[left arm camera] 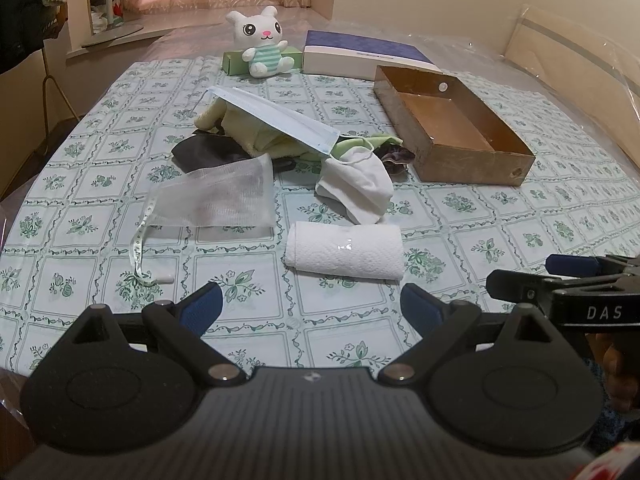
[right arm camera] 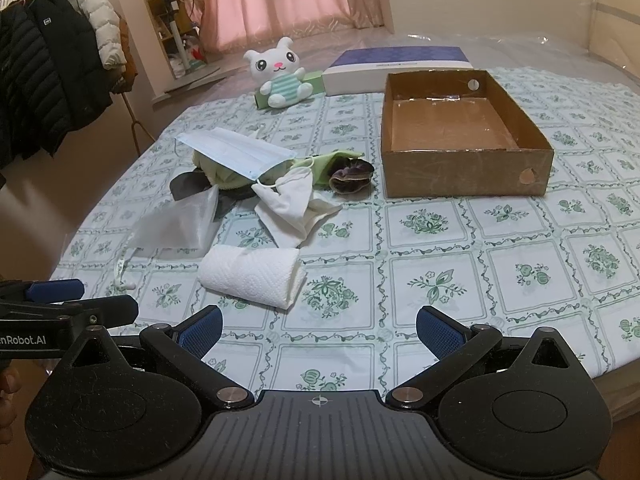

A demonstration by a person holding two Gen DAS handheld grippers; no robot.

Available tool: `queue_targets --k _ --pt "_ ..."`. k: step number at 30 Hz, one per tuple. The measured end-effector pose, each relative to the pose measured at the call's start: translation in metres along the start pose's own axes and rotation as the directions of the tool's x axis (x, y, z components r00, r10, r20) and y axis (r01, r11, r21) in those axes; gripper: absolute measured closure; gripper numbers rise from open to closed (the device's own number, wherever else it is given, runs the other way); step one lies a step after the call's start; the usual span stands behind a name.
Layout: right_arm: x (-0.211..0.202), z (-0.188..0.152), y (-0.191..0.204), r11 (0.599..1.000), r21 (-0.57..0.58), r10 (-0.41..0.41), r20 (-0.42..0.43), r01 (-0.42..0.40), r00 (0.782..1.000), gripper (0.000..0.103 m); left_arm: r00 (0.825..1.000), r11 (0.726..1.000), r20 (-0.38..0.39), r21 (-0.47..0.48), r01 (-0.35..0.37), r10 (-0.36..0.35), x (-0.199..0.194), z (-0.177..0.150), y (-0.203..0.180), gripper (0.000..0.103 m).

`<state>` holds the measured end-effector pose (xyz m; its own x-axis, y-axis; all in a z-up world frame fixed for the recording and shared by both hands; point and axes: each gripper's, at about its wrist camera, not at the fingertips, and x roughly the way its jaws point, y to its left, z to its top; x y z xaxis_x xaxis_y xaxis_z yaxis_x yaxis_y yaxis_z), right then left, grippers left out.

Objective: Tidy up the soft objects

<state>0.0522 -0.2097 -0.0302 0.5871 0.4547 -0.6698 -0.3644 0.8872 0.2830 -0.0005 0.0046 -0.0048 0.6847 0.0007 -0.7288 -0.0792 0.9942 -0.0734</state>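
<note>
Both grippers low over the near edge of the tablecloth, side by side. Left gripper spread wide, holding nothing; right gripper likewise wide and holding nothing. Probably a ready stance before a first pick.

Soft things heaped left of centre: blue face mask draped over a yellow cloth, black fabric underneath, white cloth spilling forward, mesh pouch with a tape measure trailing off it, dark scrunchie near the box. Rolled paper towel lying apart from the heap, nearest the left gripper, so likely the easiest first grab.

Cardboard box open and bare inside, right of the heap, in front of the right gripper; presumably the destination. Nothing sorted yet.

Plush rabbit propped upright against a green carton at the far edge, beside a blue-and-white box. Well apart from the heap; a longer reach.
</note>
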Motion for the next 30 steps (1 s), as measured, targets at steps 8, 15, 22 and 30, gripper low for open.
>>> queue_targets --k 8,15,22,30 --pt "0.0009 -0.0003 0.0004 1.000 -0.001 0.001 -0.001 -0.001 1.000 0.000 1.000 1.000 -0.003 -0.002 -0.001 0.001 0.0013 -0.0003 0.0012 0.008" --pt "0.0021 -0.0012 0.0013 1.000 -0.002 0.001 -0.002 -0.001 1.000 0.000 1.000 1.000 -0.005 -0.004 -0.003 0.003 0.0023 -0.0003 0.0015 0.008" --pt "0.0039 -0.0023 0.0017 1.000 -0.005 0.002 -0.003 -0.002 1.000 0.000 1.000 1.000 -0.009 -0.008 -0.005 0.005 0.0043 -0.0007 0.0027 0.008" --pt "0.0062 -0.0036 0.0021 1.000 -0.007 0.002 -0.008 -0.003 1.000 0.000 1.000 1.000 -0.016 -0.014 -0.010 0.009 0.0080 -0.0015 0.0047 0.008"
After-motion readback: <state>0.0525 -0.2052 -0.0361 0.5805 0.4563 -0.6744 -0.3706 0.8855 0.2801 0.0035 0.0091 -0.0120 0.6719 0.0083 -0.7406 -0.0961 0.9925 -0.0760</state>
